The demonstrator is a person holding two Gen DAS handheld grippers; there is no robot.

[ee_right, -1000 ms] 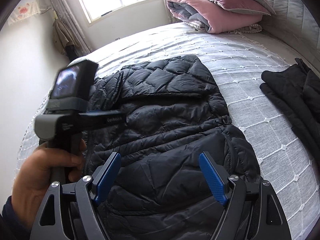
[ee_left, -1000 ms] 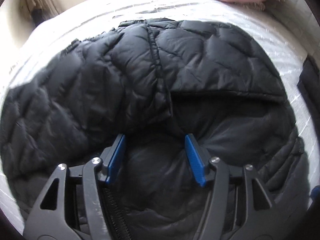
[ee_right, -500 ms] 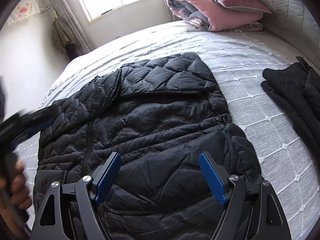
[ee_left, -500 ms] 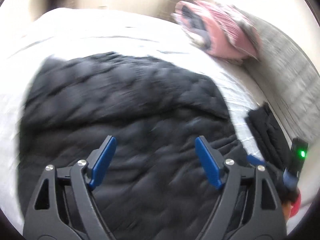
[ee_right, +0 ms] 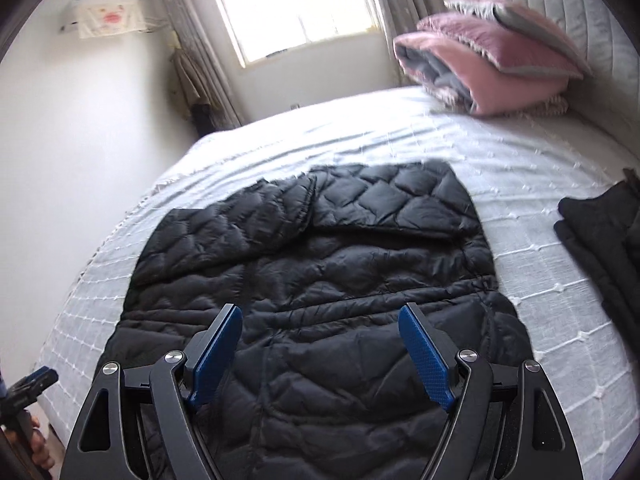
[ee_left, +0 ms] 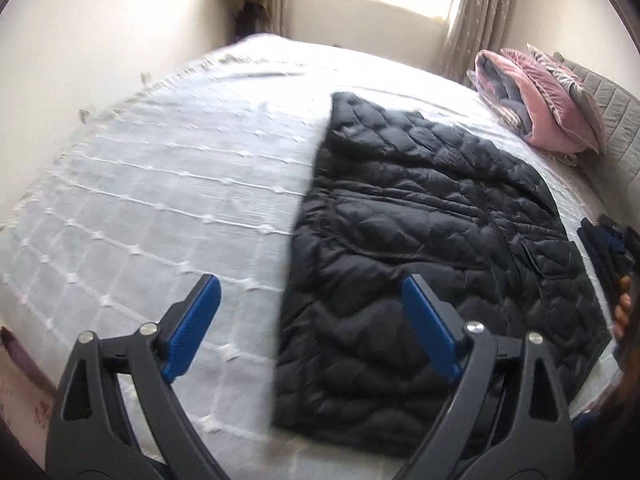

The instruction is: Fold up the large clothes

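Bed point(ee_right: 520, 240): white stitched-grid coverlet, the reference surface; its bare part beyond the jacket's left edge is wide.
Puffer jacket point(ee_right: 320, 280): black quilted garment lying flat on the bed, near the edge closest to the person. The two sleeves appear folded inward across the upper body. The hem end is closest to the grippers.
Folded pink quilt point(ee_right: 492, 76): stacked with cushions at the head of the bed, well apart from the jacket.
Dark folded garment point(ee_right: 600, 240): lies on the bed to the right of the jacket, apart from it.
Left gripper point(ee_left: 312, 324): blue pads spread wide, holding nothing; it sits above the jacket's left edge, one pad over the coverlet, one over the jacket.
Right gripper point(ee_right: 320, 352): pads spread wide, holding nothing, over the jacket's hem end.
Stage, judged: sleeves in, body fold not yet made.
Risk 1: slick, lofty fabric. A pinch taken on the top layer alone may lift one layer and drag the folded sleeves out of place.
Risk 2: uneven lift. If the two grippers take the hem at different heights, the fold line would likely skew.
Risk 3: trapped air. The padding may spring the fold open once let go.
Risk 4: coverlet. A low pinch at the jacket's left edge could catch the bed cover along with it.
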